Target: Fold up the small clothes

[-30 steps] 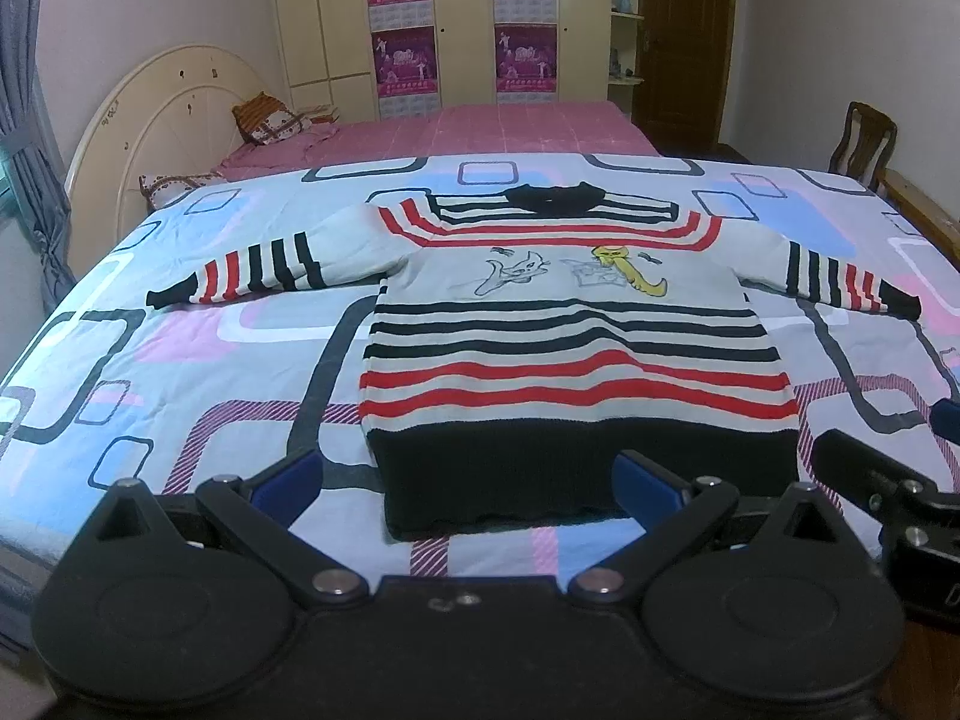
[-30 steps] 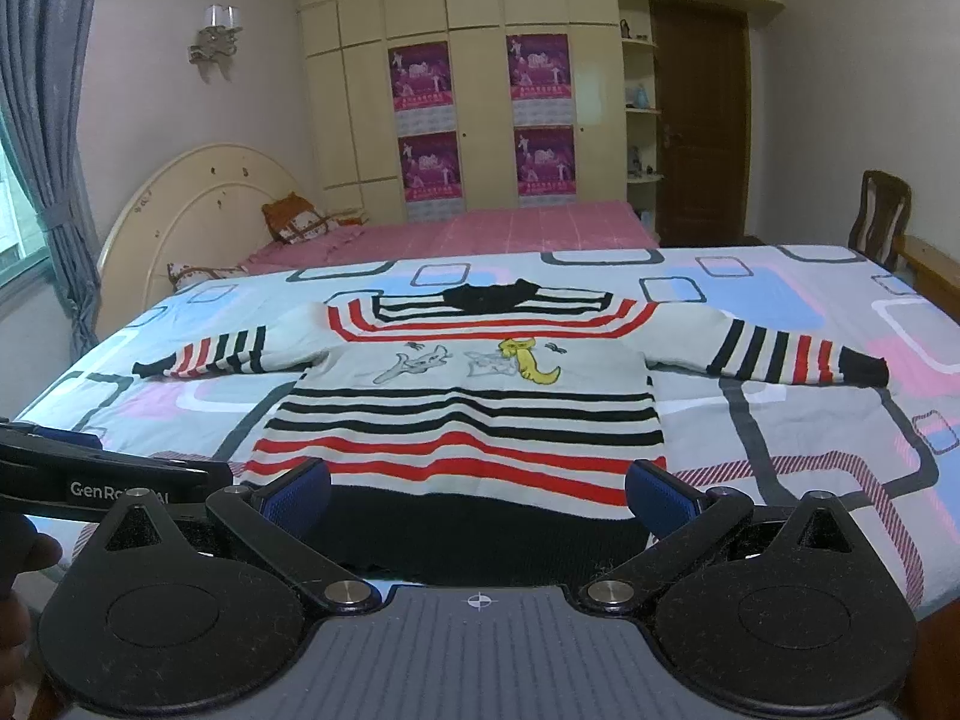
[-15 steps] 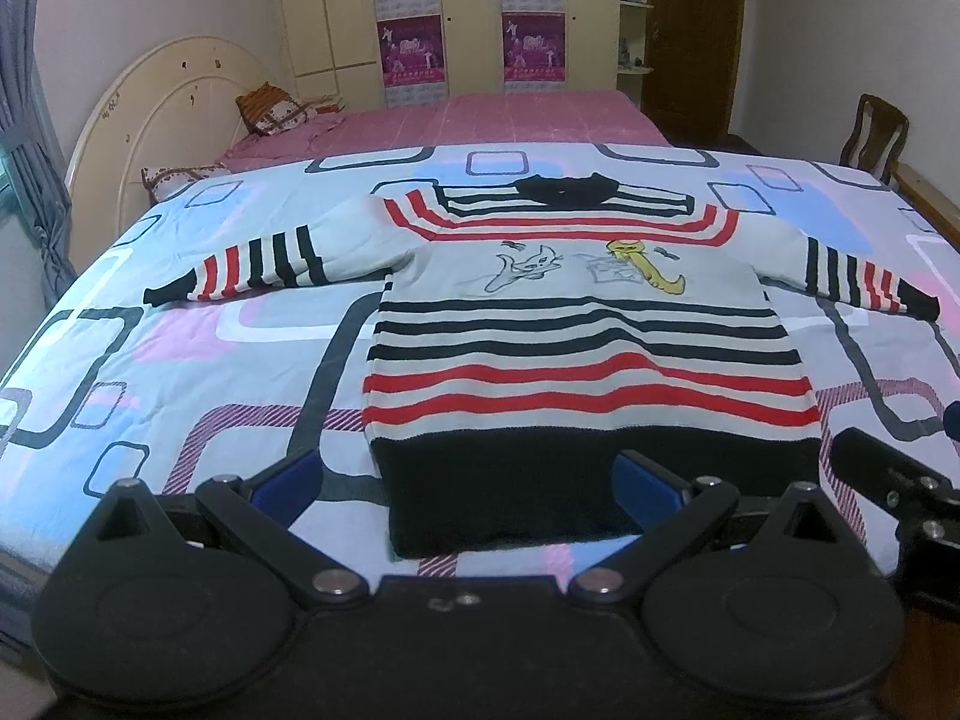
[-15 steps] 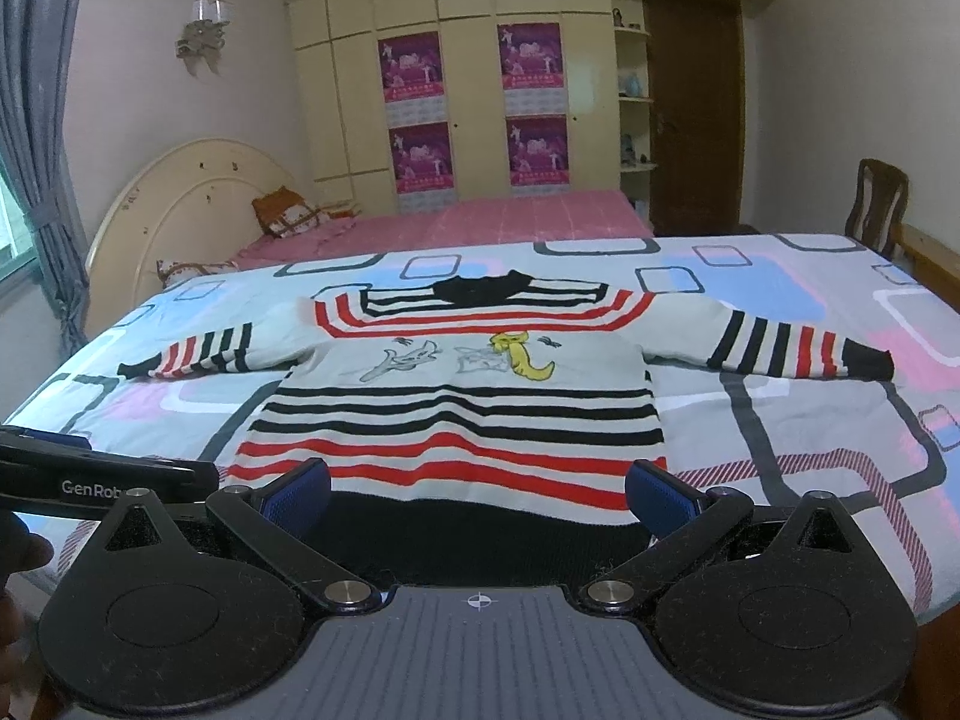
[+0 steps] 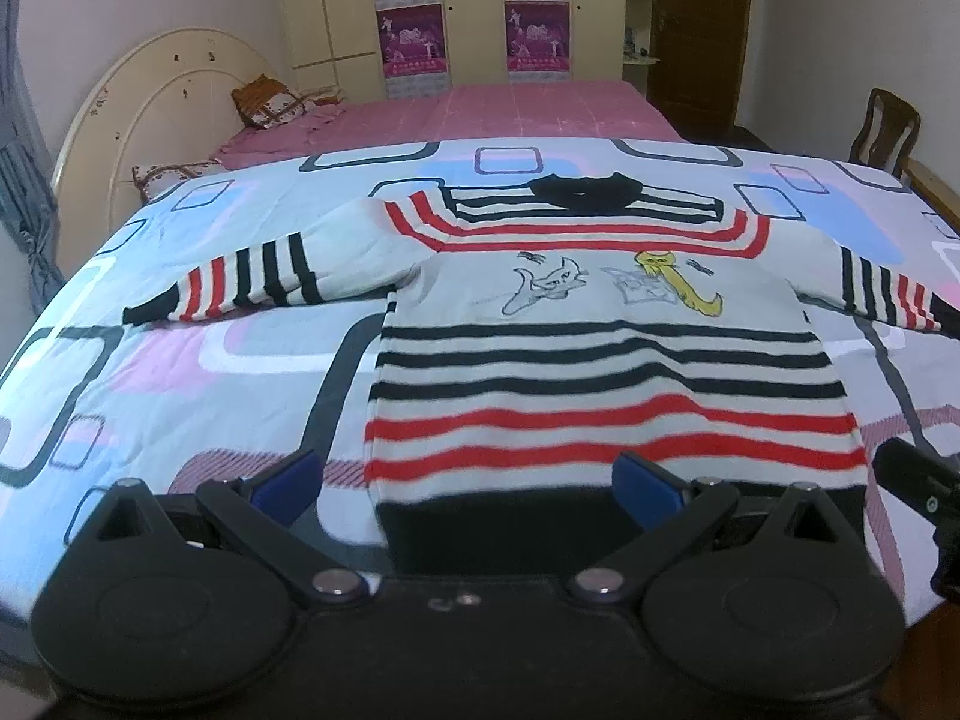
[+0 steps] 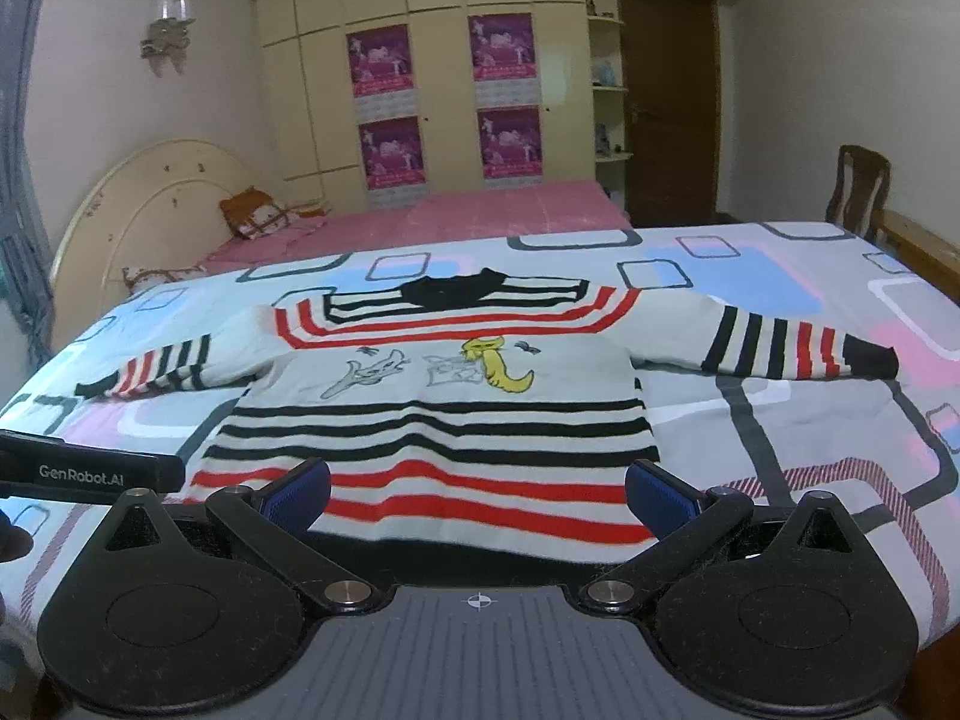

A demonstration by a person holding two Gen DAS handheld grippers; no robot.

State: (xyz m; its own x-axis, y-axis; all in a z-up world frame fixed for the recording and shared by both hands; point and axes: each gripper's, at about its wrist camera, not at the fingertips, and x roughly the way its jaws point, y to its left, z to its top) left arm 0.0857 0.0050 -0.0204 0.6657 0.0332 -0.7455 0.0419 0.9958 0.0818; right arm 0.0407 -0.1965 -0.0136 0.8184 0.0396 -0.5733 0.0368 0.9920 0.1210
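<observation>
Striped sweater (image 5: 606,360) spread flat and face up on the patterned bed cover (image 5: 180,372), sleeves stretched out left and right, black collar at the far end, black hem nearest. Left claw (image 5: 468,483) wide open, blue fingertips (image 5: 282,480) low over the near-left hem corner, nothing held. Right claw (image 6: 477,489) likewise wide open and empty, hovering above the near hem. Pink bed (image 6: 480,210), wardrobe with posters (image 6: 444,102) and wooden chair (image 6: 858,192) beyond.
</observation>
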